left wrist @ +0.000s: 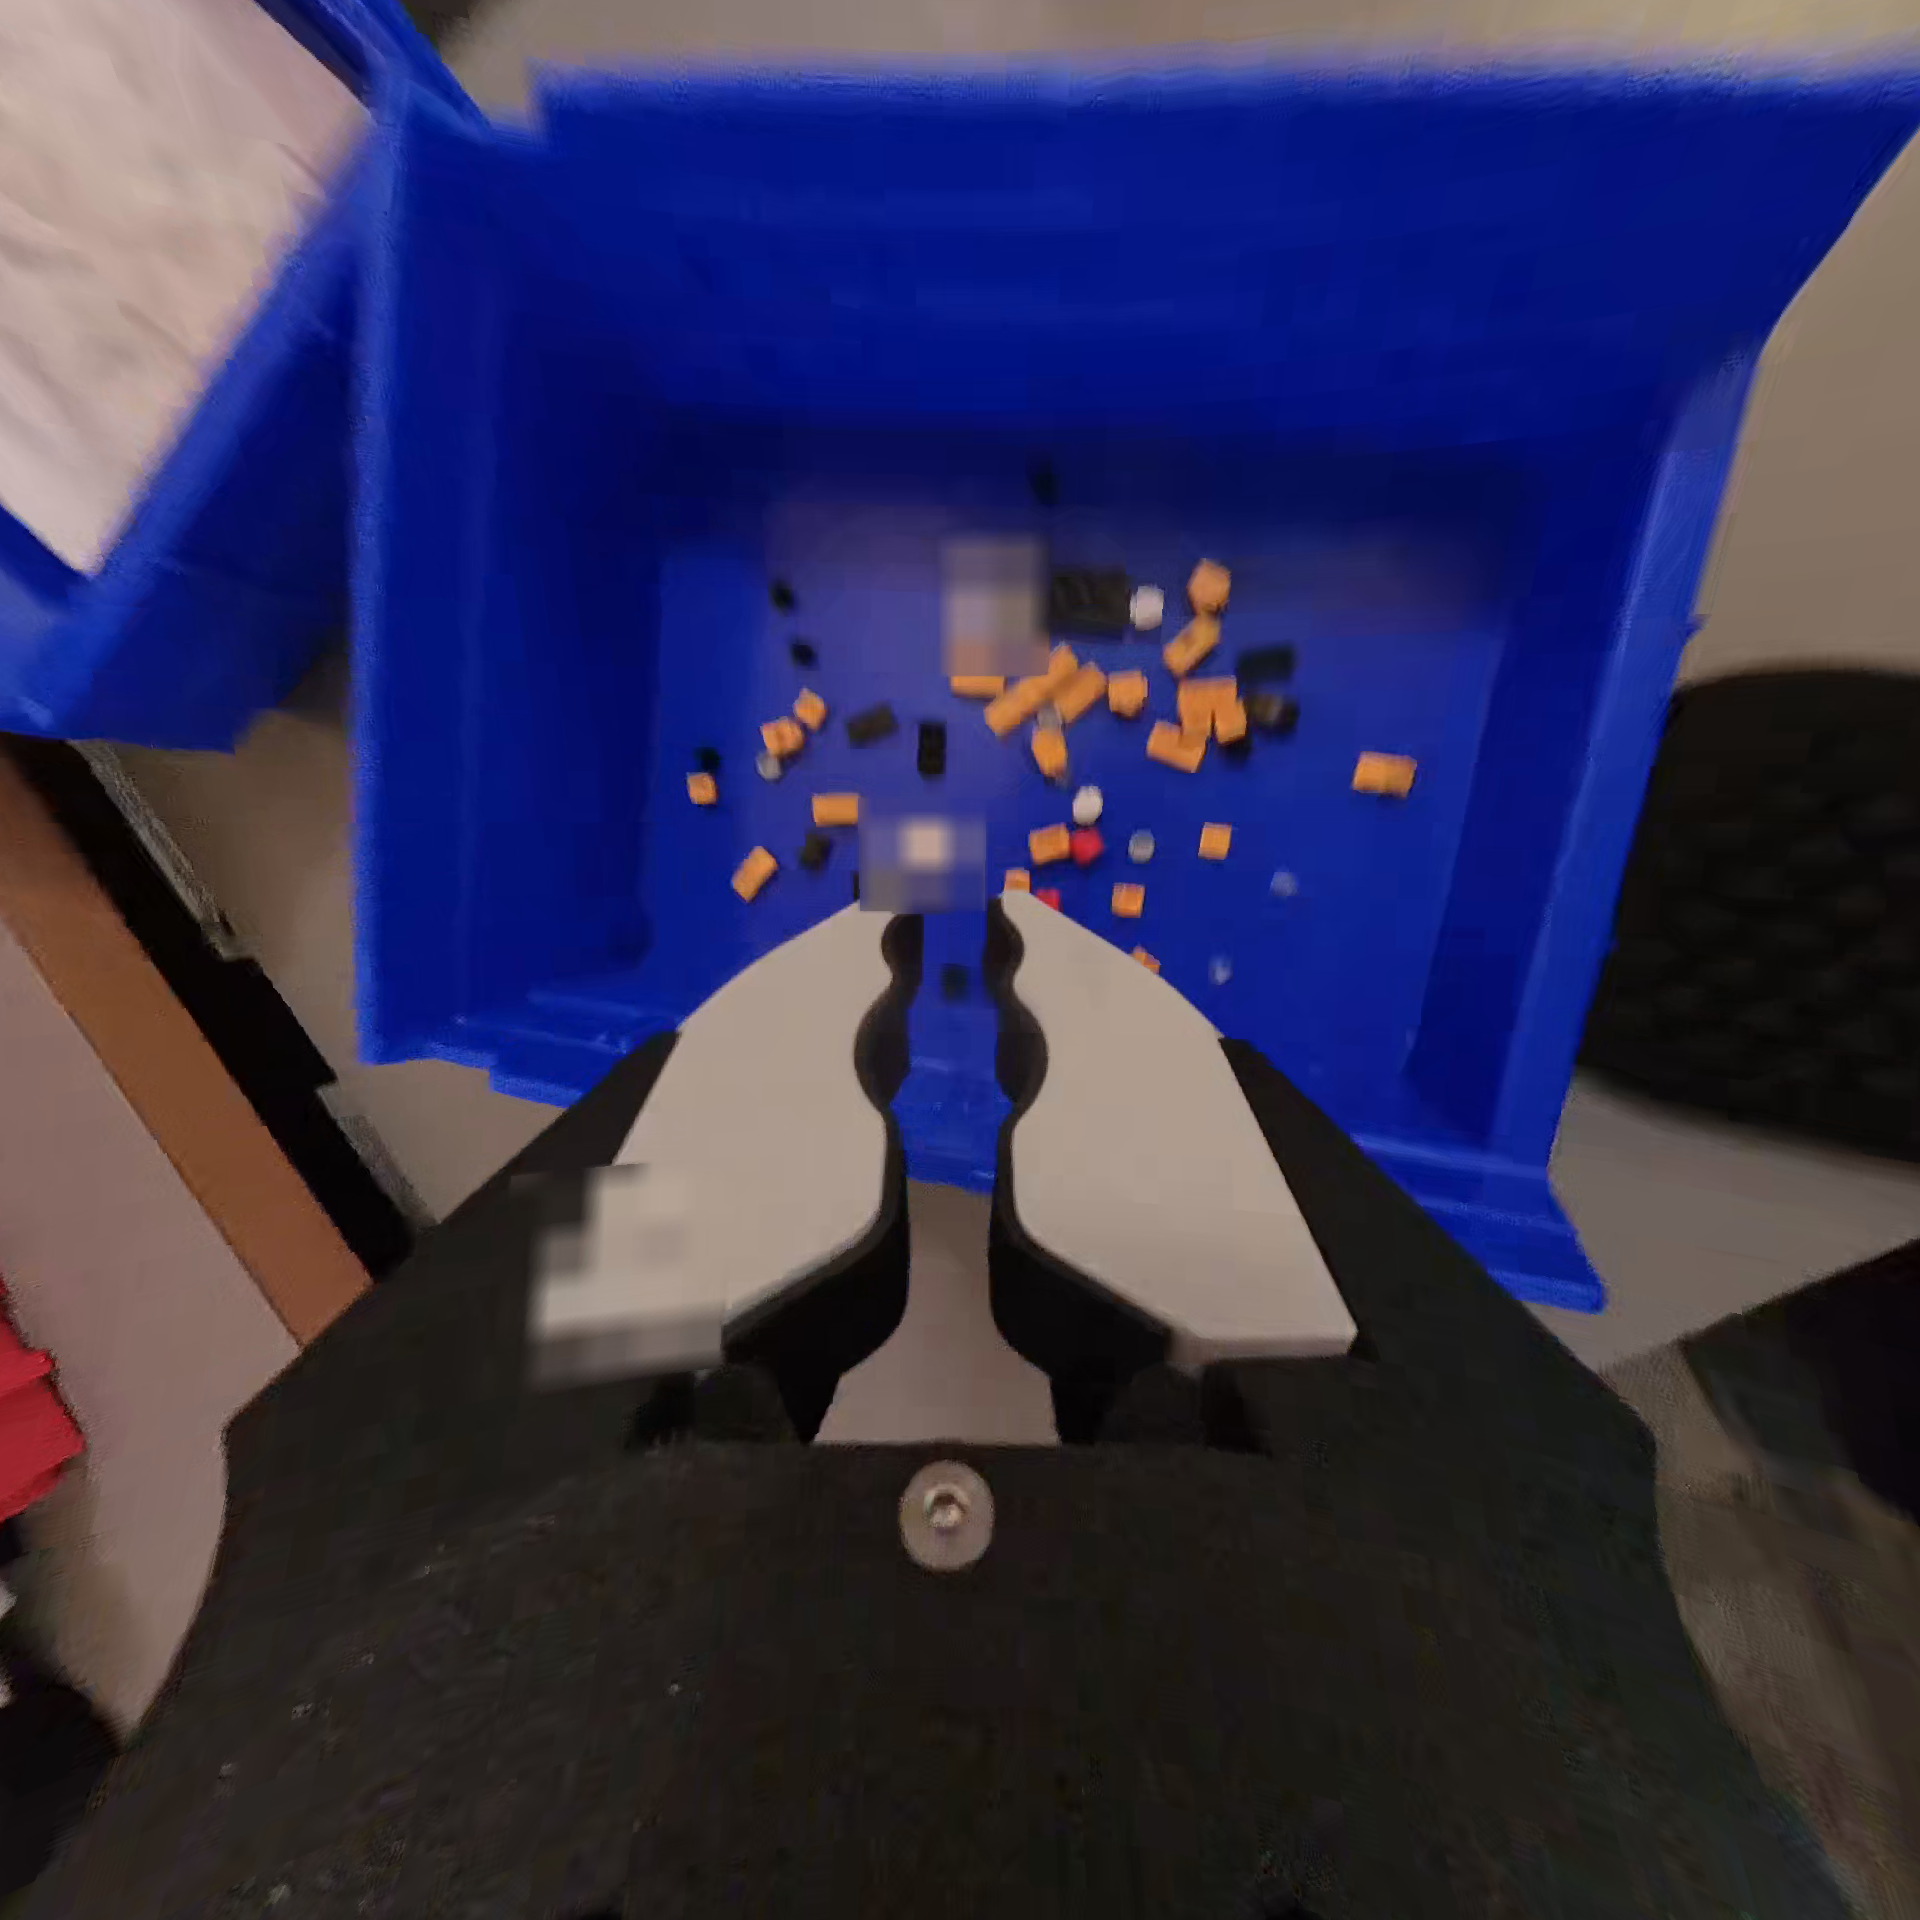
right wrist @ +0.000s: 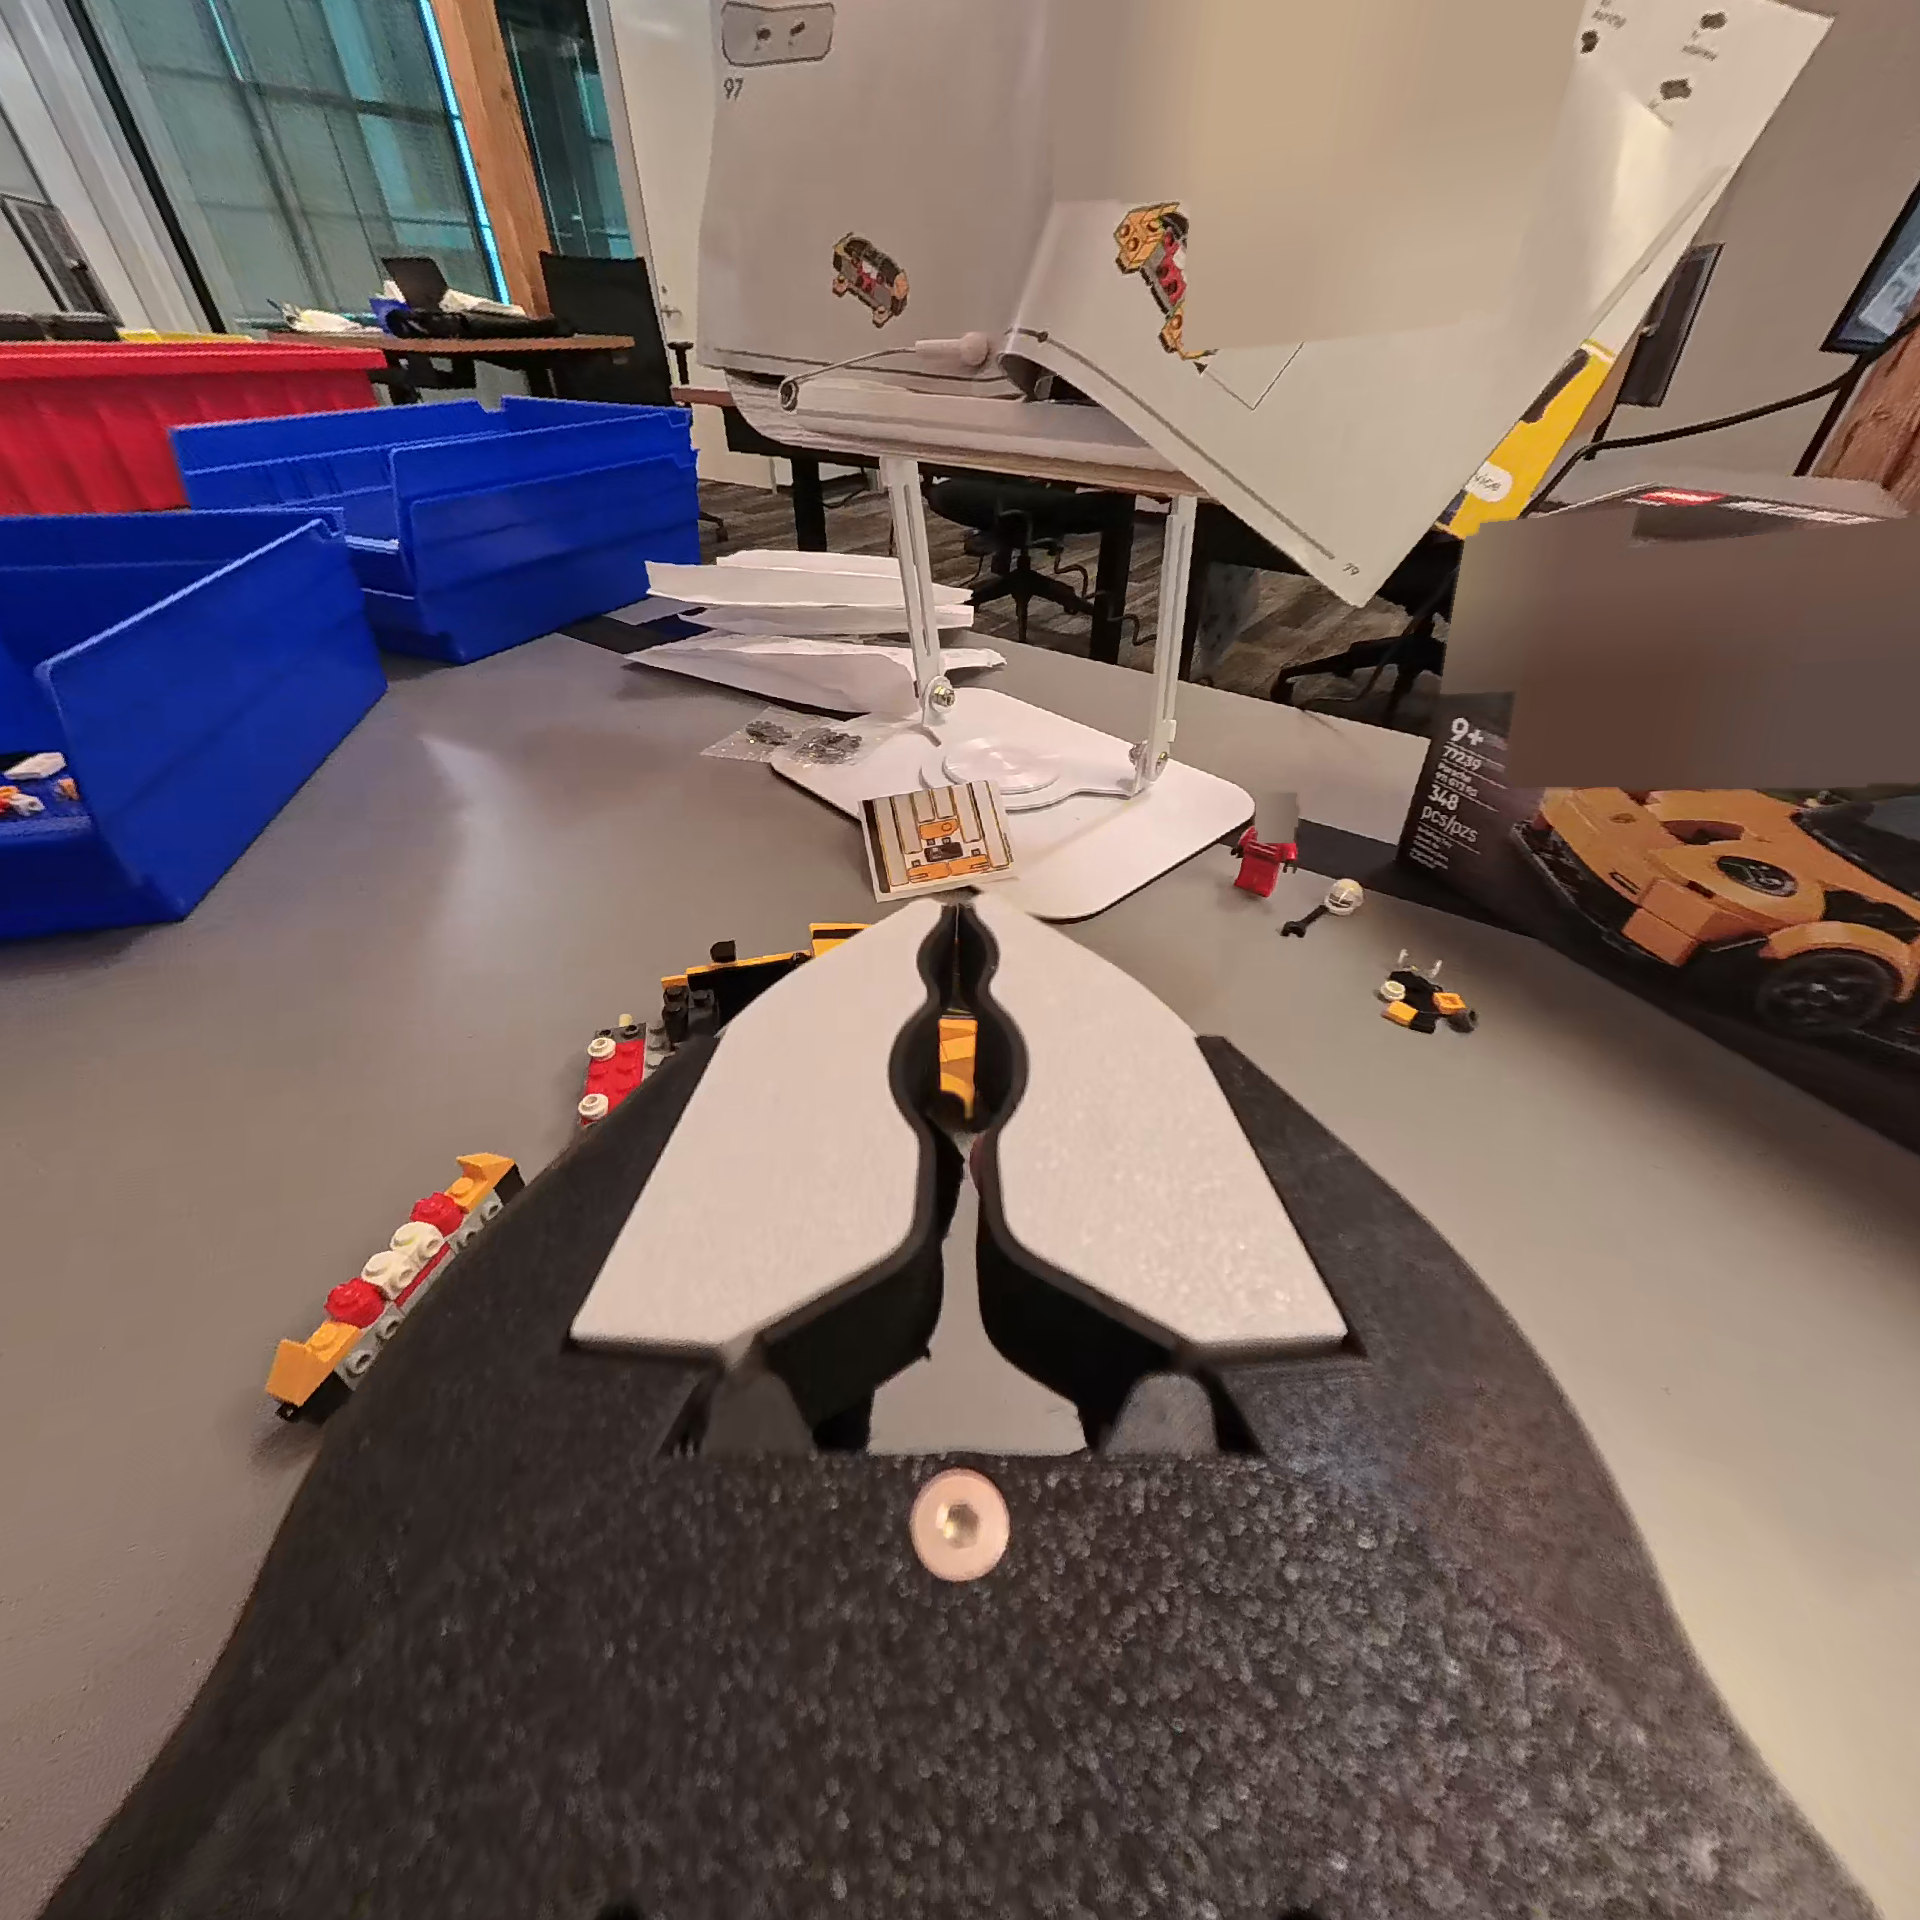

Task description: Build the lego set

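Note:
In the left wrist view my left gripper [left wrist: 945,914] is open and empty, hovering over the near part of a blue bin [left wrist: 935,260]. Several loose orange, black, red and white bricks [left wrist: 1195,717] lie on the bin floor; the view is blurred. In the right wrist view my right gripper [right wrist: 956,914] has its tips together, low over the grey table, with an orange piece [right wrist: 958,1060] showing in the gap between the fingers. A partly built orange-and-black car body [right wrist: 727,987] sticks out from under its left finger. A brick strip [right wrist: 395,1278] with red and white studs lies to the near left.
An instruction booklet [right wrist: 1039,208] sits on a white stand [right wrist: 1143,821] straight ahead, with a sticker sheet [right wrist: 935,836] at its foot. The set's box [right wrist: 1714,883] is at the right, and a small black-and-orange sub-build [right wrist: 1423,1003] and red part [right wrist: 1262,857] lie nearby. Blue bins [right wrist: 208,707] stand at the left. The left gripper's tips are roughly 55 cm from the right gripper's.

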